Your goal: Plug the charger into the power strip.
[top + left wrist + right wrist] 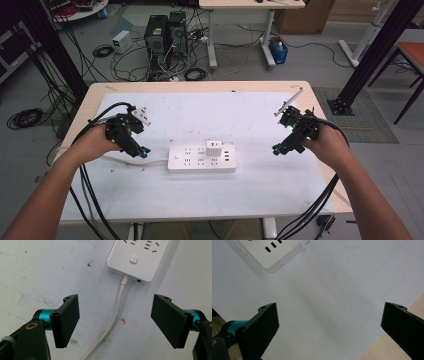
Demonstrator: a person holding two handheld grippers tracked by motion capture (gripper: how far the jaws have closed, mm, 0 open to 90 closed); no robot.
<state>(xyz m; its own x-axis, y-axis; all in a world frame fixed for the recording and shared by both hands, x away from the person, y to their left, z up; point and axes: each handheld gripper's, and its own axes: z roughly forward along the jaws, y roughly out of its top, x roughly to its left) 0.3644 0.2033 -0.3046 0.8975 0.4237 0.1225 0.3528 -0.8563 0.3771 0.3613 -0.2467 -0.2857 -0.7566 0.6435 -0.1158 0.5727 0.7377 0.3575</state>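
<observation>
A white power strip (pixel 201 157) lies in the middle of the white mat, with a white plug adapter (pixel 214 147) seated in its upper row. Its white cord (pixel 115 315) runs out of the left end, past the strip's switch (pixel 134 259). My left gripper (pixel 139 150) hovers just left of the strip, open and empty, its jaws straddling the cord in the left gripper view. My right gripper (pixel 278 148) hangs to the right of the strip, open wide with nothing between the jaws. A corner of the strip (pixel 272 252) with USB slots shows in the right gripper view.
The white mat (pixel 250 115) covers most of a light wooden table (pixel 320 105); its wooden edge (pixel 387 347) lies close under my right gripper. Black cables trail from both grippers off the front edge. Computers, cables and a second desk stand on the floor beyond.
</observation>
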